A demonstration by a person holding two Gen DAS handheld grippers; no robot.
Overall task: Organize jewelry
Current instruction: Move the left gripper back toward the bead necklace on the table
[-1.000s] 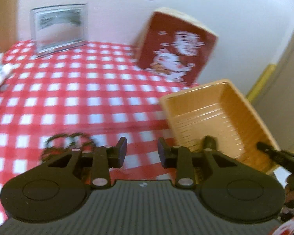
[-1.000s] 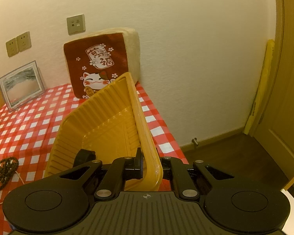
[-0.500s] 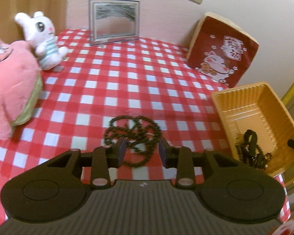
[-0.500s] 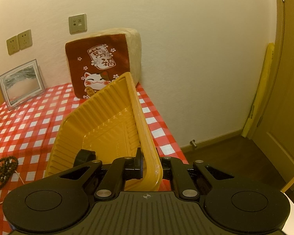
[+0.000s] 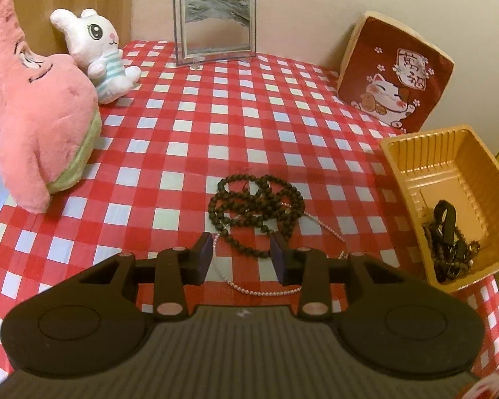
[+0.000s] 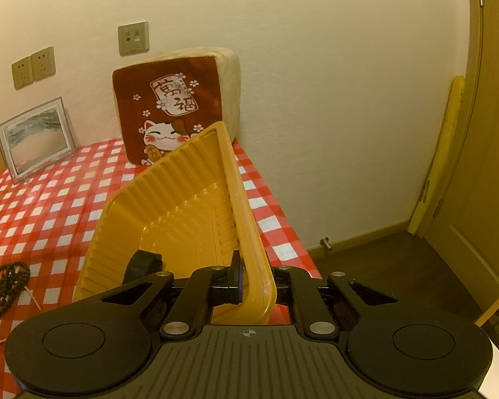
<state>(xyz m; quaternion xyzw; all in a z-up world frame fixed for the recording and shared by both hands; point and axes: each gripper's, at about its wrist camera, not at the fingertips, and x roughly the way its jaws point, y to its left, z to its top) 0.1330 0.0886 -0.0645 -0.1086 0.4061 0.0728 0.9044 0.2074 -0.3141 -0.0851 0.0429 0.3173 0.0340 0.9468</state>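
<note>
1. Left edge of the tabletop (image 5: 189, 126): pink plush (image 5: 36, 106), with a white bunny (image 5: 96, 50) just behind it toward the far-left corner.
2. Far edge, middle: glass frame (image 5: 214, 26) standing upright against the wall.
3. Centre, toward the near edge: dark beads (image 5: 254, 206) piled in loops on the red check cloth, with a thin pearl chain (image 5: 259, 291) running under and beside them.
4. My left gripper (image 5: 242, 254) hangs just above the near end of the beads, jaws apart, one finger on each side of the pile. Holding nothing.
5. Far-right corner: red cat cushion (image 5: 396, 73) leaning on the wall.
6. Right edge: tray (image 5: 412, 153), tilted, its right side raised off the cloth. Dark beaded jewelry (image 5: 449, 242) and a black strap lie in its near end.
7. My right gripper (image 6: 256, 281) is clamped on the tray's right rim (image 6: 246, 232): one finger inside the wall, the other outside.
8. In the right wrist view the beads (image 6: 5, 282) sit well left of the tray, not touching it.
</note>
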